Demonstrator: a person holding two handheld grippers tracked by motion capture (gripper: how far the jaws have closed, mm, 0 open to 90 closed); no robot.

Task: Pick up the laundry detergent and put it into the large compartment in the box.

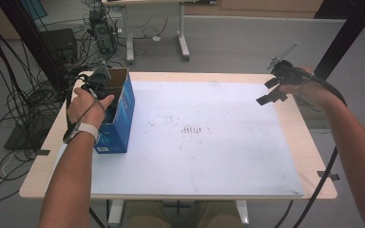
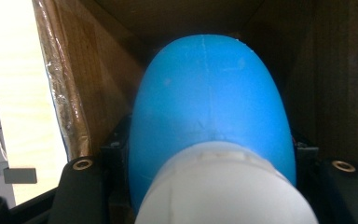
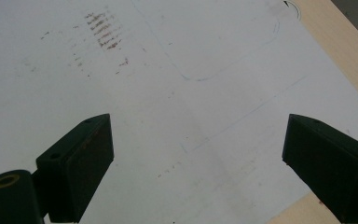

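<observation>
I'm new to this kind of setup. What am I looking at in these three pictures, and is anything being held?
A person stands at a table with a hand-held claw in each hand. One picture looks down from above; the other two come from cameras riding on the claws. The left claw reaches down into an open blue cardboard box at the table's left edge; its own camera shows the jaws shut on a blue, rounded object with a white end. The right claw hangs open over the white mat, holding nothing.
</observation>
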